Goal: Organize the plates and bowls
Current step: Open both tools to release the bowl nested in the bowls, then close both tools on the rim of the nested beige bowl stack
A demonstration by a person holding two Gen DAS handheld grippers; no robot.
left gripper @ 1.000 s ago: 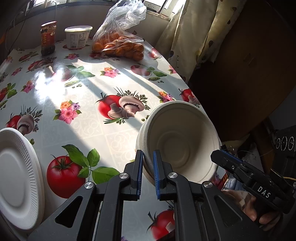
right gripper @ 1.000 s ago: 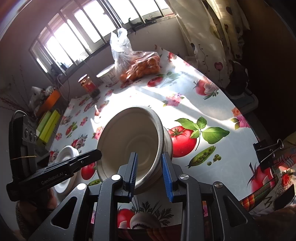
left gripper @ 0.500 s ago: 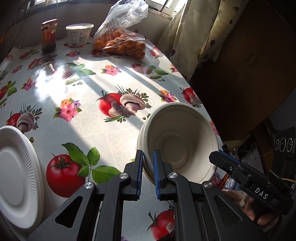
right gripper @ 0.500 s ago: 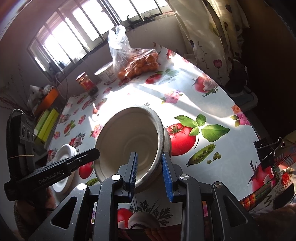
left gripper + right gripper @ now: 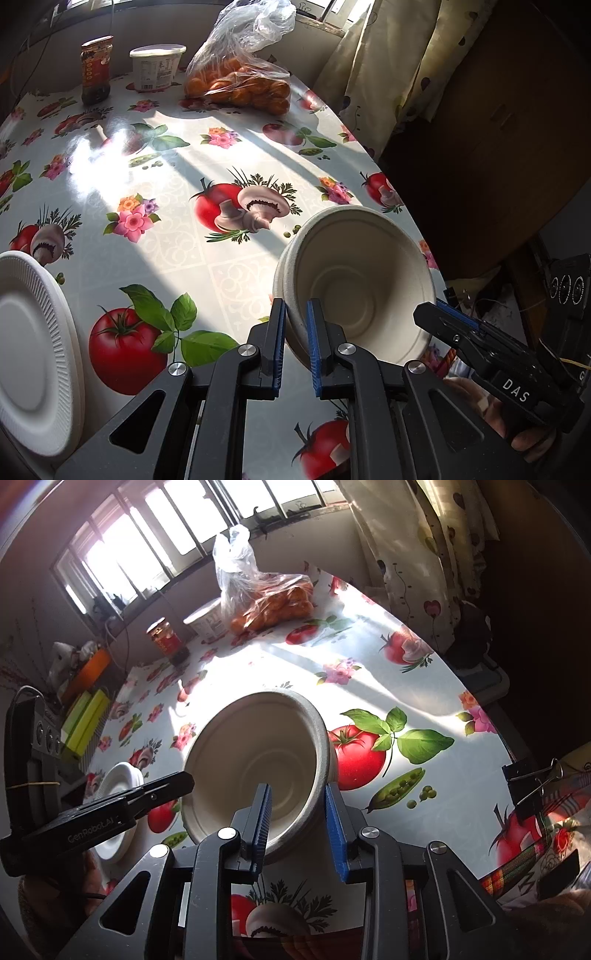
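Sunlit table (image 5: 155, 236) under a tomato-and-mushroom oilcloth. White ribbed plate (image 5: 29, 350) lying flat at the left edge. Beige bowl (image 5: 354, 280) near the right edge, tipped, mouth facing both cameras, base pointing away. Left gripper (image 5: 295, 332), lettered "GenRobot.AI", pinched tight on the bowl's rim. Right gripper (image 5: 297, 819), marked "DAS", astride the opposite wall, jaws just eased slightly wider, pads apparently against it.
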